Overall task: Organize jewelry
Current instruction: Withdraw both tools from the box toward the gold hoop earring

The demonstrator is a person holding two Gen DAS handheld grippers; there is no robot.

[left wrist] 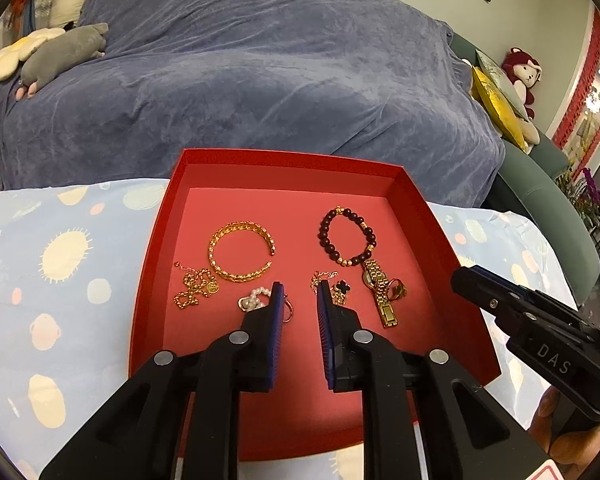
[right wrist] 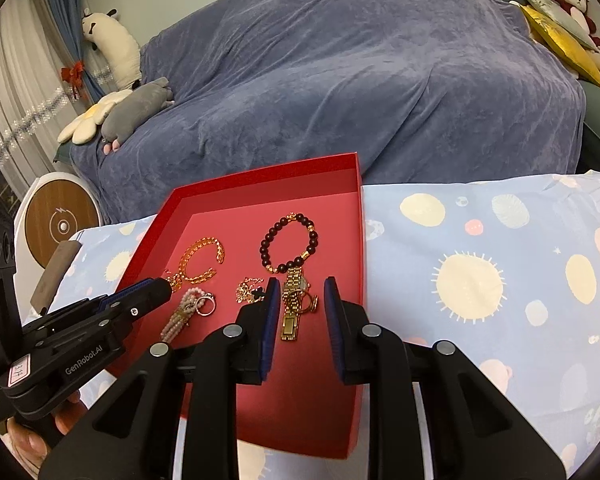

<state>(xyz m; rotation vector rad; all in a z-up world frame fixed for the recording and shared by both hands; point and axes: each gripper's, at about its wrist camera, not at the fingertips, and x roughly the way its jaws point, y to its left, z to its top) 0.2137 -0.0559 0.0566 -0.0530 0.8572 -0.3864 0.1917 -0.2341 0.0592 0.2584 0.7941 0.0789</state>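
A red tray lies on the spotted cloth and holds the jewelry. In it are a gold bangle, a gold chain, a pearl string, a silver ring, a dark bead bracelet, a gold watch, a gold ring and a black clover piece. My left gripper is open and empty above the tray's middle. My right gripper is open and empty above the watch.
A sofa under a blue throw stands behind the table, with plush toys and a yellow cushion. A round white device and a dark flat object lie at the left table edge.
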